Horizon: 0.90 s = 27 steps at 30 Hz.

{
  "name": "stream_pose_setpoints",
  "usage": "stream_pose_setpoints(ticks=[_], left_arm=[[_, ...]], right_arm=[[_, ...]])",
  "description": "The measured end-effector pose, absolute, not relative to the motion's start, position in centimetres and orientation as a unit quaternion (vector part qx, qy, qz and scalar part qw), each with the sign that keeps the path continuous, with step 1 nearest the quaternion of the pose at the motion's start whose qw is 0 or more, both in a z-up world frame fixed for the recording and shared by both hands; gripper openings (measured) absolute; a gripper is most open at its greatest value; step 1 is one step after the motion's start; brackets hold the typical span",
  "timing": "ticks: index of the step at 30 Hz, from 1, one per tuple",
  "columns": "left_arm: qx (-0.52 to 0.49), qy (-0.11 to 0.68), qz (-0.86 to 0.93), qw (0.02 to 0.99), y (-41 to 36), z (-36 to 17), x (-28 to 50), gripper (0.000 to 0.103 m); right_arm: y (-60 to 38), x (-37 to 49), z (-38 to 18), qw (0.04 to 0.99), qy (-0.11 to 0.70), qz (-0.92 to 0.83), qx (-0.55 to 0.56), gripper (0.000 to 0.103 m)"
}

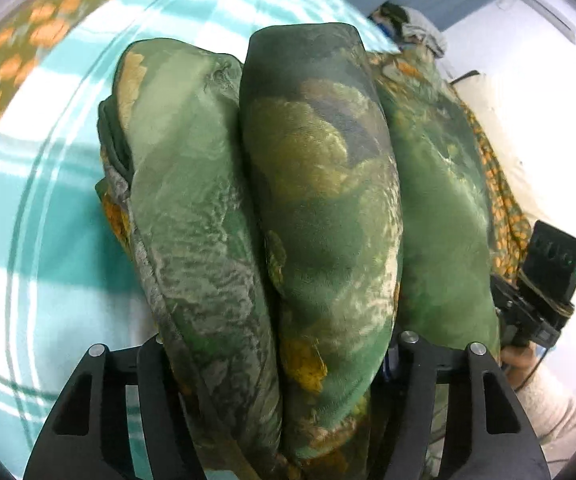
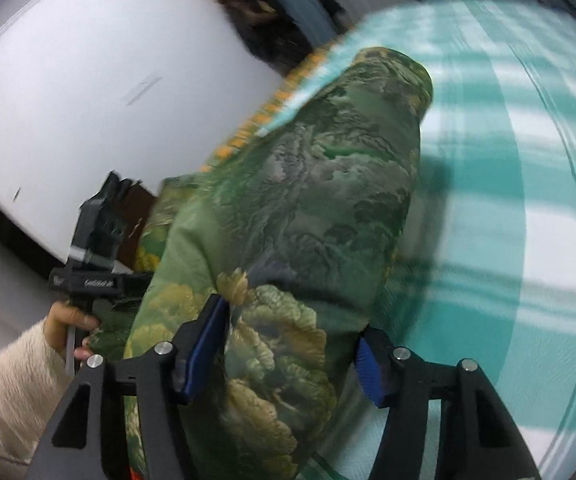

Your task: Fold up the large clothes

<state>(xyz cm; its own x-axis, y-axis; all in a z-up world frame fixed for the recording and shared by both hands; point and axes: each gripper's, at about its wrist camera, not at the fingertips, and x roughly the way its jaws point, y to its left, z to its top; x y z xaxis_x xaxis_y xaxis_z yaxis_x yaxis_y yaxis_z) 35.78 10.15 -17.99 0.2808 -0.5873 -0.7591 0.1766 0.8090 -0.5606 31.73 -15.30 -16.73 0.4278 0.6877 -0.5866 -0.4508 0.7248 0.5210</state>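
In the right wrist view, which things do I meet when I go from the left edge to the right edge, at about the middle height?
White wall → left gripper held in the person's hand → green patterned cloth → teal checked sheet.

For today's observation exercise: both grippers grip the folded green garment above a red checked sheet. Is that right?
One detail is wrong: the sheet is teal and white checked, not red, as the left wrist view shows. Both the left gripper and right gripper do grip the folded green garment.
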Motion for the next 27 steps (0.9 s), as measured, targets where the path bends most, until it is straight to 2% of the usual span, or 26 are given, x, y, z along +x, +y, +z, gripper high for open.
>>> stream_pose_setpoints(ticks=[5, 8, 12, 14, 17, 18, 21, 23, 25, 27], left_arm=[[-0.197, 0.515, -0.249, 0.796, 9.5, -14.7, 40.5, 0.064], [-0.18, 0.509, -0.241, 0.807, 8.2, -13.9, 43.8, 0.064], [-0.162, 0.528, -0.224, 0.803, 6.1, -15.9, 47.5, 0.065], [-0.162, 0.557, -0.209, 0.788, 5.1, -19.0, 48.8, 0.067], [-0.164, 0.57, -0.185, 0.784, 5.0, -22.1, 48.5, 0.087], [-0.175, 0.567, -0.184, 0.784, 5.5, -22.5, 48.2, 0.1], [-0.214, 0.556, -0.196, 0.779, 7.6, -22.5, 46.9, 0.103], [-0.195, 0.541, -0.197, 0.794, 8.9, -20.9, 45.3, 0.102], [-0.174, 0.518, -0.196, 0.814, 9.8, -18.9, 43.4, 0.102], [-0.151, 0.483, -0.182, 0.843, 11.0, -15.8, 39.4, 0.102]], right_arm=[[-16.4, 35.4, -13.3, 0.846, 0.373, 0.35, 0.153, 0.06], [-17.6, 39.2, -13.0, 0.844, 0.374, 0.346, 0.169, 0.06], [-19.3, 43.5, -15.6, 0.835, 0.4, 0.323, 0.194, 0.06], [-20.3, 45.5, -18.0, 0.819, 0.433, 0.307, 0.218, 0.061], [-21.5, 47.0, -21.3, 0.797, 0.486, 0.272, 0.235, 0.061], [-21.9, 47.2, -22.5, 0.787, 0.498, 0.267, 0.249, 0.064], [-24.2, 46.5, -23.9, 0.781, 0.486, 0.25, 0.302, 0.073], [-26.0, 45.6, -23.4, 0.788, 0.476, 0.225, 0.319, 0.073], [-27.3, 44.6, -22.2, 0.808, 0.464, 0.203, 0.303, 0.074], [-28.2, 42.4, -19.5, 0.85, 0.437, 0.179, 0.234, 0.078]])
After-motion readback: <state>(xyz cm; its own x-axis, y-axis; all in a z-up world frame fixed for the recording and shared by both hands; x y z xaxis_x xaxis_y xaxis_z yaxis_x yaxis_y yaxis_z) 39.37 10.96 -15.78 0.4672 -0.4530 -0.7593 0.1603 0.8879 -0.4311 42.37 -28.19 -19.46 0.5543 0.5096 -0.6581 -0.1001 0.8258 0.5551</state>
